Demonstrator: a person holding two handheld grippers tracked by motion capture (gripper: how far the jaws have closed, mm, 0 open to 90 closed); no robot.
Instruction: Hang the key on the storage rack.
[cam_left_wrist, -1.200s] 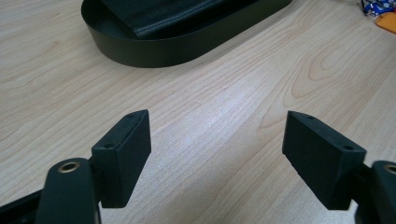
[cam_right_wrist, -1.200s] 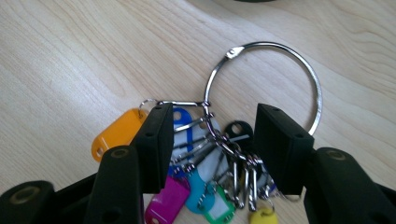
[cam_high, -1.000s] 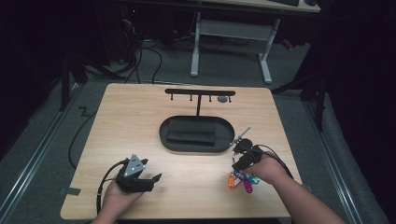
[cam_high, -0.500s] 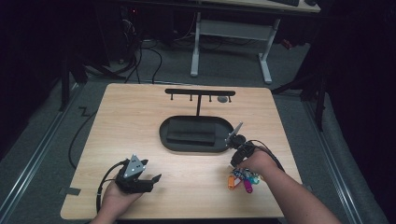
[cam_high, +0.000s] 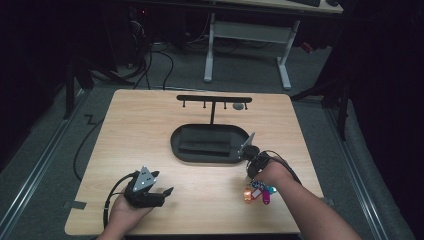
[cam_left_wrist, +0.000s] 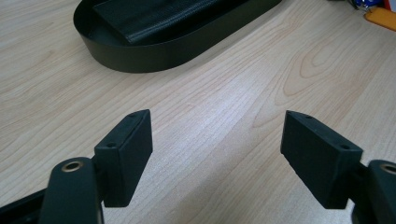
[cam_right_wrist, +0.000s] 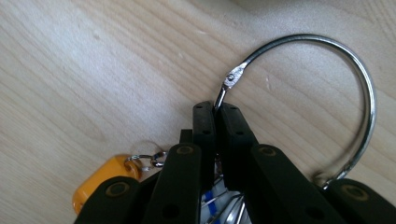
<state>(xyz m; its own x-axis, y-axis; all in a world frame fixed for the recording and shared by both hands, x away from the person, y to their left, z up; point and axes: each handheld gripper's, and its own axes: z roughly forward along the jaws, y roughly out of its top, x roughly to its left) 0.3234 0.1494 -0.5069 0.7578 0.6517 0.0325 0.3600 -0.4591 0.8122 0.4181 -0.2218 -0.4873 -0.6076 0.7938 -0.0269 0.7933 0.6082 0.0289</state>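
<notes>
I'm seeing the right gripper (cam_right_wrist: 216, 108) jaws just closing, now pinching the large steel key ring (cam_right_wrist: 364, 93) with coloured tags (cam_high: 259, 192); grasp secured. Left gripper (cam_left_wrist: 217, 156) is idling wide on the desk (cam_left_wrist: 233, 107).

A light wooden bench (cam_high: 150, 130) with a pale, streaked grain stands on a grey floor (cam_high: 65, 125). Near its middle lies a black oval tray (cam_high: 176, 145) with a low wall, and a flat black block (cam_high: 202, 147) rests inside it. Behind the tray, toward the far edge, stands a black T-shaped rack (cam_high: 213, 99) (a thin post with a crossbar and small pegs under it). At the near right, a bunch of coloured key tags (cam_high: 257, 192), orange, blue, pink and teal, lies on the wood, strung on a large metal ring (cam_right_wrist: 345, 84) that rests flat on the surface. A dark strip of tape (cam_high: 74, 204) sits at the near left edge.
</notes>
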